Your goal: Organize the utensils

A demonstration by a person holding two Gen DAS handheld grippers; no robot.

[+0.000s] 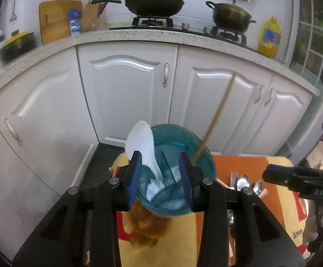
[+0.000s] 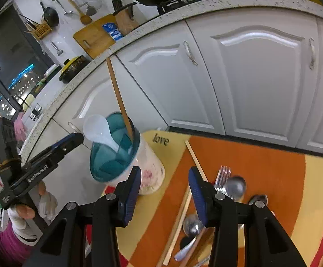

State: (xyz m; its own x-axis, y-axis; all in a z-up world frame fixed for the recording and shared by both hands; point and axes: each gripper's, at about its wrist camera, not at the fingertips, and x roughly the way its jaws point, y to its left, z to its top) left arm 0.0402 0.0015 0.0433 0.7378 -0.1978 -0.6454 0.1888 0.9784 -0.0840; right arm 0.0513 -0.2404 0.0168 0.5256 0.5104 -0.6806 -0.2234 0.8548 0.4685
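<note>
Left wrist view looks down between the open jaws of the left gripper into a teal-rimmed utensil holder standing on a yellow and orange mat in front of white kitchen cupboards. Nothing is pinched between the blue pads; they sit apart above the holder's mouth. Inside the holder, a white plastic spoon leans against the left of the rim, bowl upward, and one wooden chopstick stands tilted toward the right. Right wrist view shows the right gripper, its jaws also parted and empty, hovering over loose cutlery on the mat: a fork, several metal spoons, and another chopstick lying flat just left of them. The holder, with a pale floral body under its teal top, stands to the left of that pile, near the mat's edge. The left gripper appears there too, just beside the white spoon. Judged from this, most pieces have not yet been sorted. The likely risks: the holder looks tall and light, so a knock from either gripper could tip it off the mat; the flat chopstick and overlapping spoons may slip from the pads or drag their neighbours along when one is lifted.
</note>
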